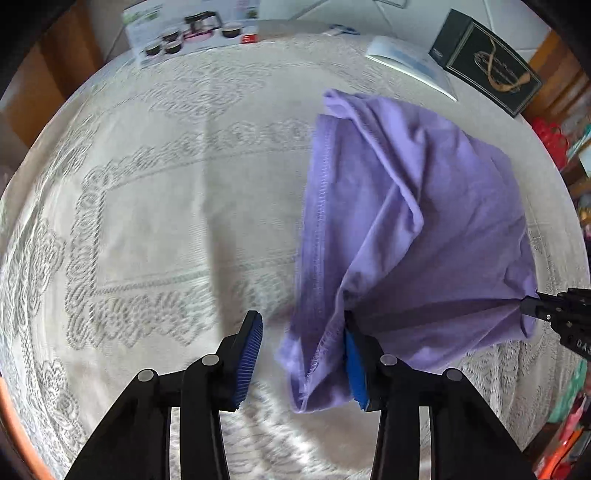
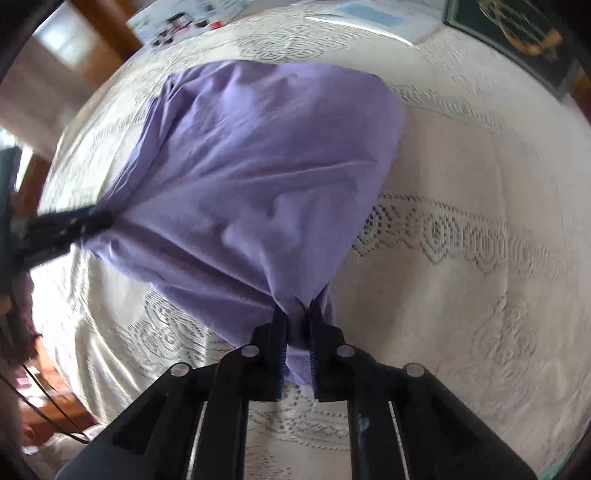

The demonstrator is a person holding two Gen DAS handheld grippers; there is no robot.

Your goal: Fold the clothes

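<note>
A lilac garment (image 1: 424, 221) hangs bunched above the lace-covered table, stretched between both grippers. In the left wrist view my left gripper (image 1: 301, 321) stands open, jaws wide apart. The garment's stitched hem (image 1: 317, 258) drapes against the right blue pad (image 1: 354, 365), and the left pad (image 1: 249, 358) is bare. My right gripper (image 2: 296, 308) is shut on a gathered corner of the garment (image 2: 258, 166). It also shows at the right edge of the left wrist view as the black gripper tip (image 1: 532, 306) pinching the cloth. The left gripper (image 2: 70, 229) appears blurred in the right wrist view.
A white lace tablecloth (image 1: 147, 221) covers the round table. At the far edge lie a cookware leaflet (image 1: 192, 33), a white and blue booklet (image 1: 410, 62) and a dark box with a gold emblem (image 1: 487, 66). Colourful items (image 1: 554, 140) stand beyond the right rim.
</note>
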